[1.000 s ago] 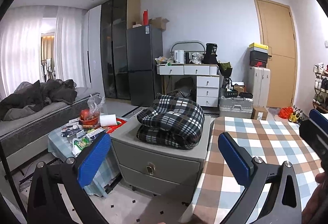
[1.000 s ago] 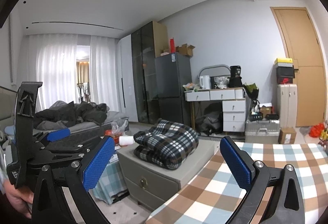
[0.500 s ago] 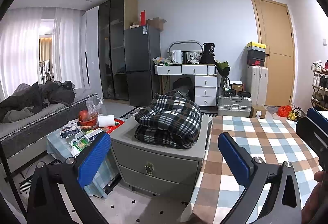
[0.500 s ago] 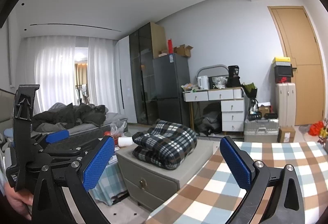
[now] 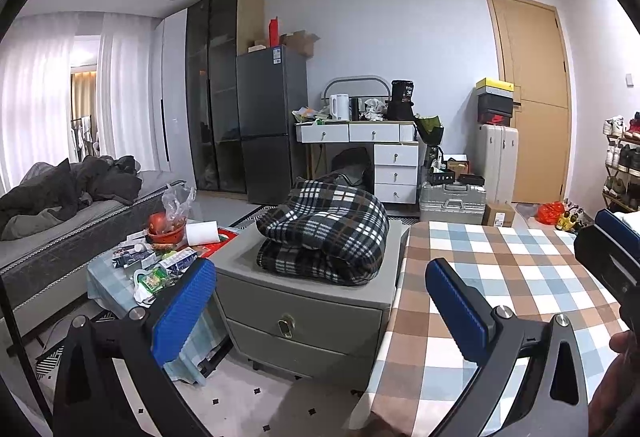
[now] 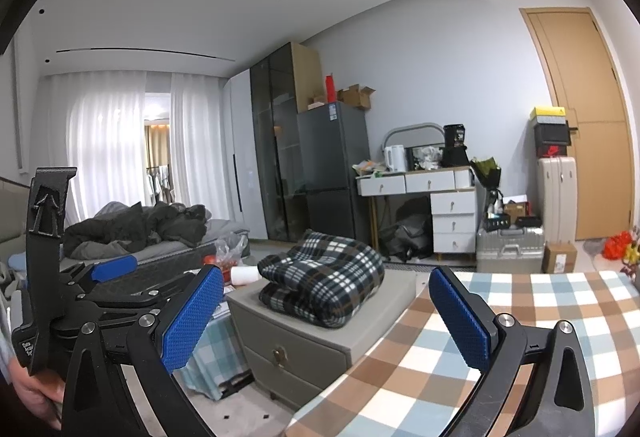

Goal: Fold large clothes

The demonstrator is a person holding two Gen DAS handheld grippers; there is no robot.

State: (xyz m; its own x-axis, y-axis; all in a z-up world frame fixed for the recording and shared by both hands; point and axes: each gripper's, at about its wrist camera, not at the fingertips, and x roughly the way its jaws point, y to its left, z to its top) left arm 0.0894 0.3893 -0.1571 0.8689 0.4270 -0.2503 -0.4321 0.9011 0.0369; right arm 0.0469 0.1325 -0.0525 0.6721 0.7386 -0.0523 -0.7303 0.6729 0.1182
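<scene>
A folded dark plaid garment (image 5: 326,233) lies on a grey drawer cabinet (image 5: 304,313), left of a table with a checked cloth (image 5: 504,277). It also shows in the right wrist view (image 6: 322,279) on the cabinet (image 6: 304,341) beside the cloth (image 6: 520,321). My left gripper (image 5: 316,301) is open and empty, held in the air short of the cabinet. My right gripper (image 6: 326,313) is open and empty, above the table's near edge. The left gripper also shows at the left of the right wrist view (image 6: 92,285).
A low table with a bag, a roll and packets (image 5: 160,253) stands left of the cabinet. A grey sofa with dark clothes (image 5: 60,197) lies further left. A fridge (image 5: 268,125), a white desk (image 5: 372,157) and suitcases (image 5: 452,199) line the back wall.
Both grippers have tilted slightly upward, so the cabinet and garment sit a little lower in both views. Both stay open and empty.
</scene>
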